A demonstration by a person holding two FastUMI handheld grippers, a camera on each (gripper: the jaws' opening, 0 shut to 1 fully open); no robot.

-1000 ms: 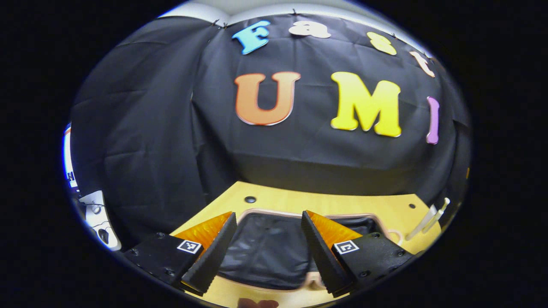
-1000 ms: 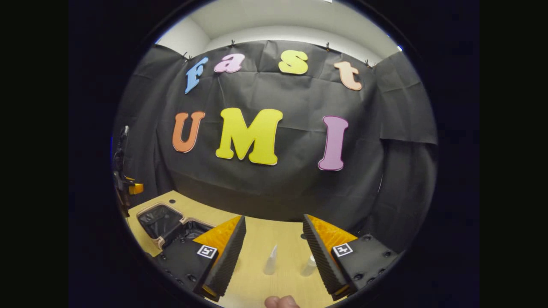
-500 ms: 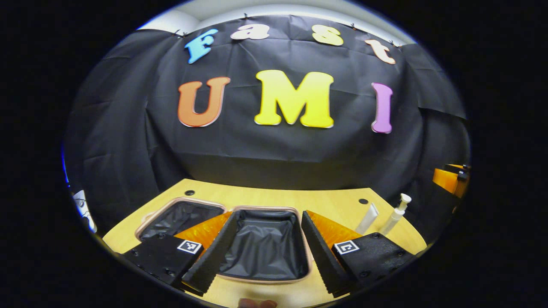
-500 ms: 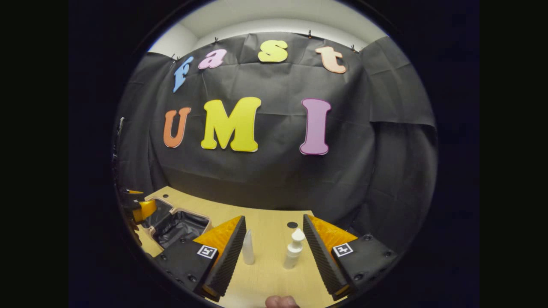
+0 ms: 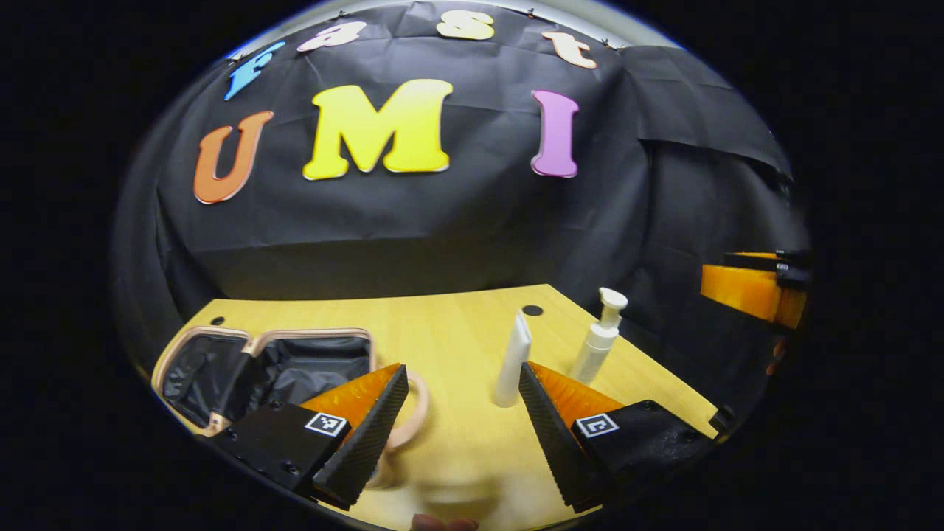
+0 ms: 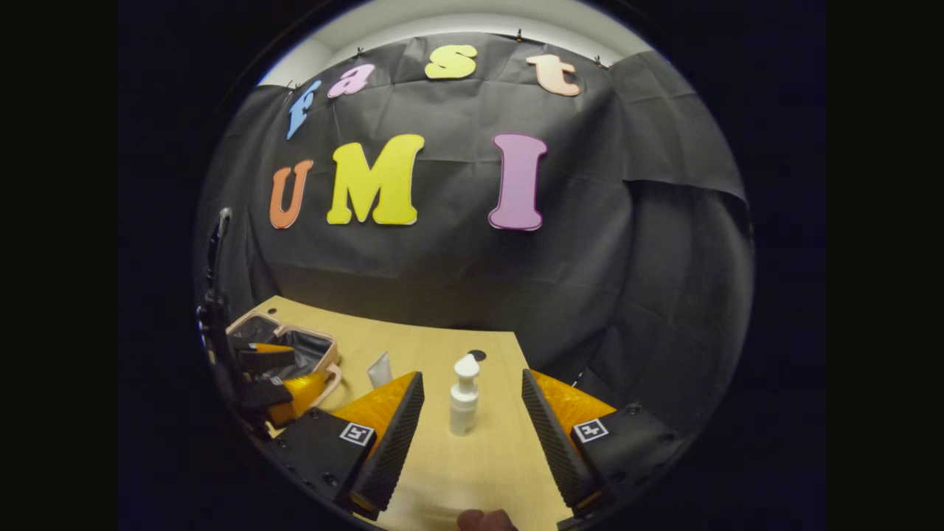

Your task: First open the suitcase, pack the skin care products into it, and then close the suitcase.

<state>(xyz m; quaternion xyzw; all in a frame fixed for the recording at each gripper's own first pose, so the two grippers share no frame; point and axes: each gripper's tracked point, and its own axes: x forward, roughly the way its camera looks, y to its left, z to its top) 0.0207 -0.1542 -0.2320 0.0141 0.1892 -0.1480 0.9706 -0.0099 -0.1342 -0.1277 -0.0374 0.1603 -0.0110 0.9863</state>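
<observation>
While the suitcase point(image 5: 273, 365) lies open at the lower left of the left gripper view, a tube point(image 5: 512, 361) and pump bottle point(image 6: 464, 398) stand on the tabletop point(image 5: 442, 332). Left tool point(image 5: 461, 435) and right tool point(image 6: 472, 442) gape, empty.

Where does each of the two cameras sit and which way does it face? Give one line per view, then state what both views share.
Left gripper view: rides the left gripper, facing across the pale wooden table at the standing white squeeze tube; its own open fingers show.
Right gripper view: rides the right gripper, facing the white pump bottle; its own fingers and the left gripper show.
Shared: tube, bottle, open pink-rimmed black-lined suitcase, table.
</observation>
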